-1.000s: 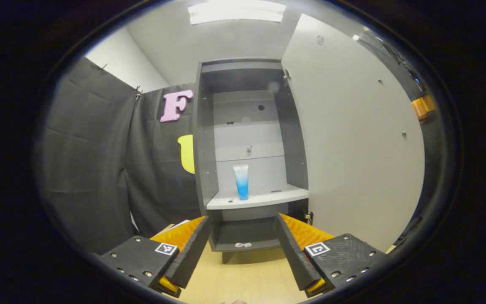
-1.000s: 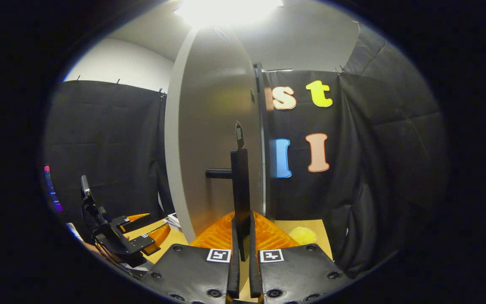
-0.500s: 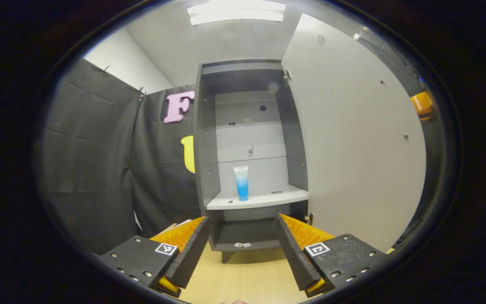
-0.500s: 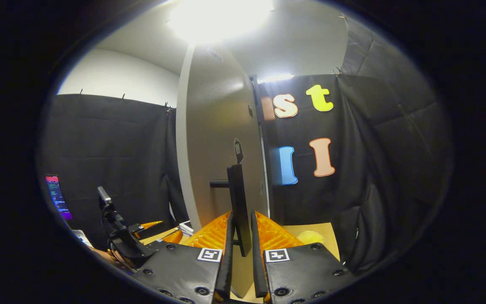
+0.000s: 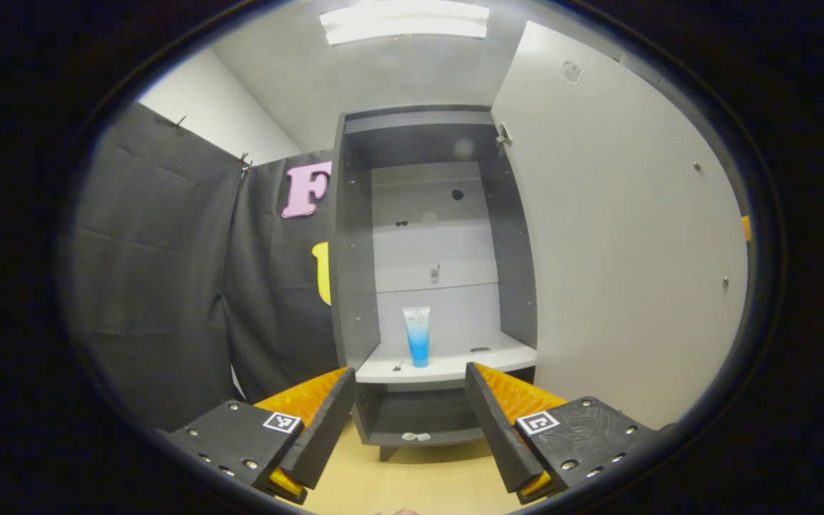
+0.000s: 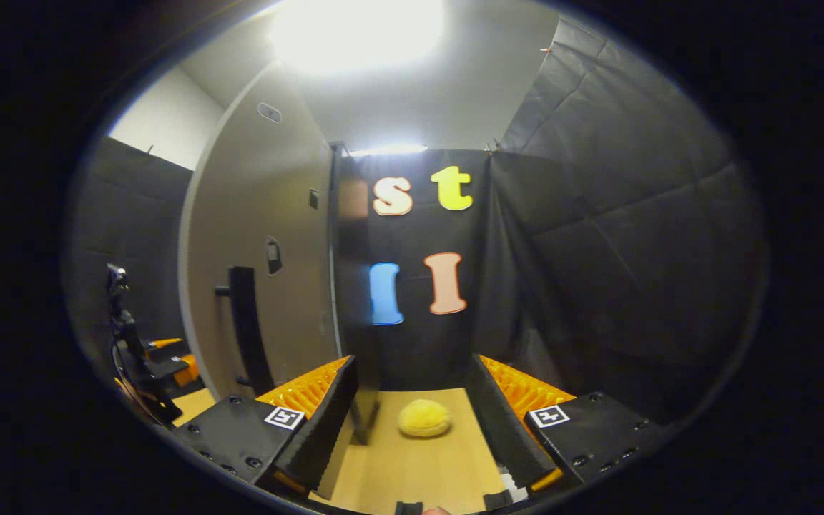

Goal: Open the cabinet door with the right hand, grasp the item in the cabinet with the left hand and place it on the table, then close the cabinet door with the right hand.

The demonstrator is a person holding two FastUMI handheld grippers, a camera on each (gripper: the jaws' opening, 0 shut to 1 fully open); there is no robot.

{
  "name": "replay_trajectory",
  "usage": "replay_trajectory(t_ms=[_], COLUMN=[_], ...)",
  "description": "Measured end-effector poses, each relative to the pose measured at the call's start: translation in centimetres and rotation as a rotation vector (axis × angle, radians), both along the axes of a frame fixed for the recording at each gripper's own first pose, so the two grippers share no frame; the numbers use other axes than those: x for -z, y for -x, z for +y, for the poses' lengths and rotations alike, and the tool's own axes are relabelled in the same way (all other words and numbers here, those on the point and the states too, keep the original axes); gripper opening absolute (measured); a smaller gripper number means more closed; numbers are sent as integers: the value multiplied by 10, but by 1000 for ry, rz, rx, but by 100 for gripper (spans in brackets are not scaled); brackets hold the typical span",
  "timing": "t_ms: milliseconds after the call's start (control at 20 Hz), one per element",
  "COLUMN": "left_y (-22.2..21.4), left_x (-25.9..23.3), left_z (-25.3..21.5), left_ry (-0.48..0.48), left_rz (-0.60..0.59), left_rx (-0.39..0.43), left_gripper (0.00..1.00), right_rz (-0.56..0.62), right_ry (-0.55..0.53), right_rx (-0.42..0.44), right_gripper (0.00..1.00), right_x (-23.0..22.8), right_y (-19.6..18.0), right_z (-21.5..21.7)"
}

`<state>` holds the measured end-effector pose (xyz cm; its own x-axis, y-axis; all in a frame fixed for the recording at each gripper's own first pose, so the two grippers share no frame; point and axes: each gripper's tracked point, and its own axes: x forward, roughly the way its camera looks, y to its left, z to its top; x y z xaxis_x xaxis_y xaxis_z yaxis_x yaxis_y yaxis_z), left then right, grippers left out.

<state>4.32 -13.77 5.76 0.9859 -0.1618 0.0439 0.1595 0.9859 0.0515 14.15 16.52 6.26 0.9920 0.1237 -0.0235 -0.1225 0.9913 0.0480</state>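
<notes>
The grey cabinet (image 5: 355, 286) stands open, its pale door (image 5: 619, 236) swung out to the right. A white and blue tube (image 5: 417, 336) stands upright on the middle shelf (image 5: 448, 368). My left gripper (image 5: 409, 375) is open and empty, in front of the cabinet, pointing at the shelf and well short of the tube. In the right gripper view my right gripper (image 6: 412, 365) is open and empty, to the right of the door (image 6: 262, 250). It is clear of the door's black bar handle (image 6: 247, 329). The left gripper (image 6: 162, 357) appears small at far left.
A wooden table (image 6: 419, 465) lies under both grippers. A yellow fuzzy ball (image 6: 424, 418) rests on it between my right fingers, farther ahead. The cabinet's lower shelf holds a small clear item (image 5: 412, 435). Black cloth walls close in the left and right sides.
My right gripper let go of the door handle, opened, and swung to the right away from the door. The left gripper view shifted slightly; the tube has not moved.
</notes>
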Motion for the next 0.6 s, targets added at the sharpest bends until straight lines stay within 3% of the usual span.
replay_trajectory(t_ms=[600], left_y=[-150], left_x=[1], left_z=[-33], left_ry=[29], left_rz=[49], left_rx=[103], left_gripper=[94], right_rz=[91], right_ry=[11], right_rx=[268], right_gripper=[98], right_x=[45], right_y=[-42], right_z=[-22])
